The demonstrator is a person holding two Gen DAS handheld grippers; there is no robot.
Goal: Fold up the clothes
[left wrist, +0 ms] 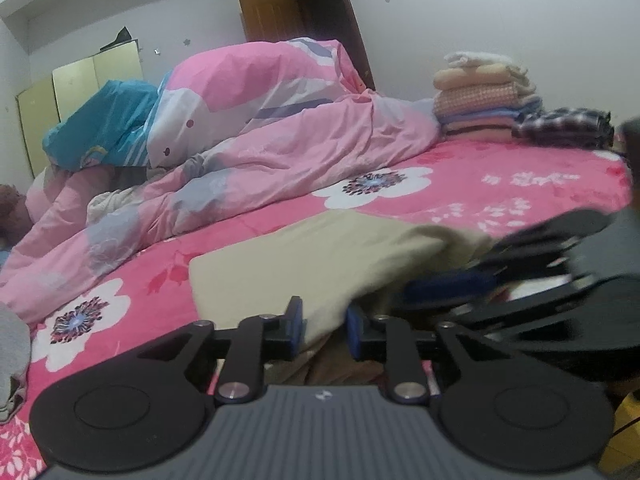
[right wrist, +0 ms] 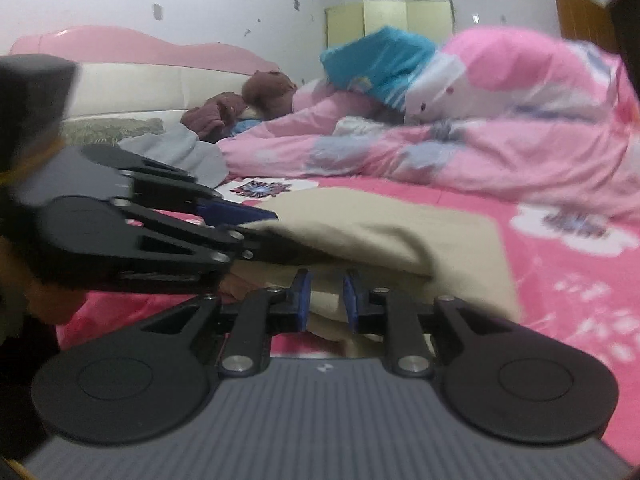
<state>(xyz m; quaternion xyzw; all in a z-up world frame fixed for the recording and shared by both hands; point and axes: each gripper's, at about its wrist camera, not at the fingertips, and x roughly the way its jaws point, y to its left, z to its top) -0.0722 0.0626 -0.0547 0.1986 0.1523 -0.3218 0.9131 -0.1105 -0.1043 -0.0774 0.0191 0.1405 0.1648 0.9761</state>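
Observation:
A beige garment [left wrist: 320,256] lies partly folded on the pink floral bed sheet [left wrist: 520,184]. My left gripper [left wrist: 325,326] holds its near edge, with the cloth bunched between the blue pads. In the left wrist view my right gripper [left wrist: 452,284] shows blurred at the right, on the same edge. In the right wrist view the beige garment [right wrist: 380,224] has a raised fold, and my right gripper [right wrist: 326,300] is shut on the layered edge. My left gripper [right wrist: 240,214] reaches in from the left, its blue pad against the fold.
A heaped pink duvet [left wrist: 260,140] and a blue pillow [left wrist: 104,120] fill the far side of the bed. A stack of folded clothes [left wrist: 480,100] and a plaid garment [left wrist: 564,128] sit at the back right. Grey cloth [right wrist: 180,152] and brown clothing [right wrist: 240,100] lie by the headboard [right wrist: 140,52].

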